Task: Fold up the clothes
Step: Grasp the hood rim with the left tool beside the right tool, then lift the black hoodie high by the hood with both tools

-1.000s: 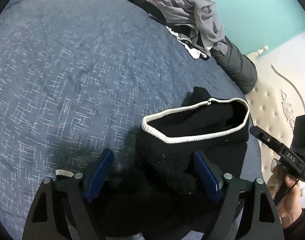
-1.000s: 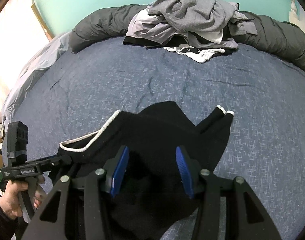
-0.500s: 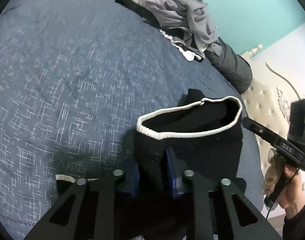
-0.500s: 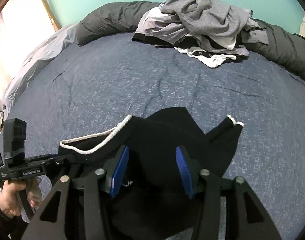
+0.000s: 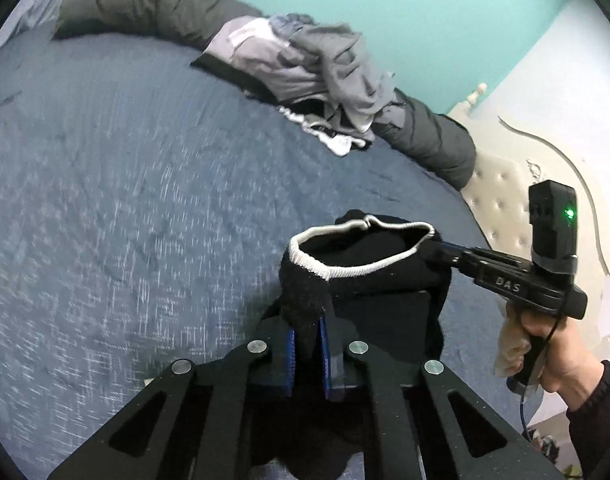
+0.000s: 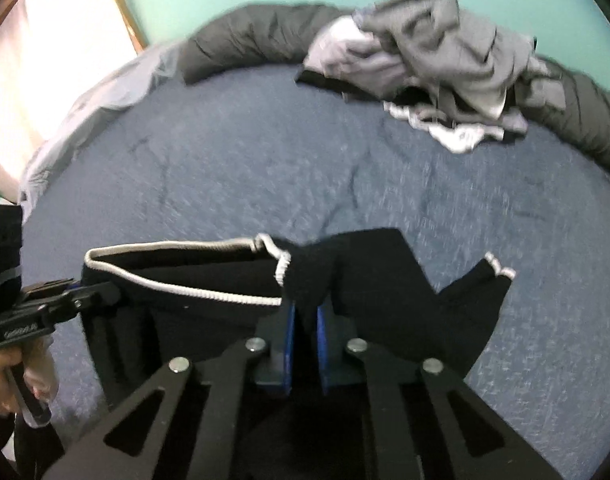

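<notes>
left gripper [image 5: 306, 334]: jaws closing, pinching black garment [image 5: 369, 268] | right gripper [image 6: 305, 330]: jaws closing, pinching it too (white-trimmed edge between them) | garment: lifted above blue bed [image 5: 125, 184]

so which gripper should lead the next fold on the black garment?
Probably right gripper: it pinches beside the loose sleeve end. Left gripper, closing too, pinches the black garment at the far waistband end.

The blue bed [image 5: 117, 184] lies bare across its middle and left part, open to passage. A heap of grey clothes [image 5: 325, 76] and a dark rolled duvet [image 5: 153, 4] block the far edge. The padded headboard [image 5: 501, 192] closes the right side.
</notes>
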The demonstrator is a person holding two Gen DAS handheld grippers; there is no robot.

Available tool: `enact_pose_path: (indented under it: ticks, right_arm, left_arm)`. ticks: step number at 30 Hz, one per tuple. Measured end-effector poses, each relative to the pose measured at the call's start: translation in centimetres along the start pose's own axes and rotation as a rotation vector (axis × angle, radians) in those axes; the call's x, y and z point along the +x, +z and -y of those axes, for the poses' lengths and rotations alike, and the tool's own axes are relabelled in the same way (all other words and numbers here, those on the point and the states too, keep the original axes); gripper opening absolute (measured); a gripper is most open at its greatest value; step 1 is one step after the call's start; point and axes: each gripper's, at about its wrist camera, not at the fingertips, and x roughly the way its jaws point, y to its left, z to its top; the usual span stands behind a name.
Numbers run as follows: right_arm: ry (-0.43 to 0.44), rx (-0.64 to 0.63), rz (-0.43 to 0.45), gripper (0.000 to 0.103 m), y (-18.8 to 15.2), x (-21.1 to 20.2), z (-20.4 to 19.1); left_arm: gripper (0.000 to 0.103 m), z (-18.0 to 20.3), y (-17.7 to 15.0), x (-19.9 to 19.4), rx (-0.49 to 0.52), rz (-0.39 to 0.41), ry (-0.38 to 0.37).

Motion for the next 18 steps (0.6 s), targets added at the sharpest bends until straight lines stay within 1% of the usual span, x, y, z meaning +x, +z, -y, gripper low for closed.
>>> enact_pose_path:
  ticks: [4, 8, 14, 18]
  right_arm:
    - [0.013, 0.032, 0.13, 0.006, 1.5, -5.8, -0.7]
    - [0.018, 0.025, 0.259, 0.006, 4.0, -13.0, -2.6]
    - [0.01, -0.021, 0.421, 0.006, 6.9, -24.4, -6.0]
    - [-0.002, -0.03, 0.51, 0.005, 7.9, -31.3, -7.9]
  left_arm:
    - [0.009, 2.4, 1.5, -2.9, 0.039, 0.056, -0.012]
    - [0.008, 6.4, 3.9, -7.0, 0.11, 0.116, -0.019]
    - [0.008, 12.5, 8.9, -15.7, 0.198, 0.233, -0.031]
    - [0.008, 17.2, 12.1, -21.9, 0.278, 0.301, -0.031]
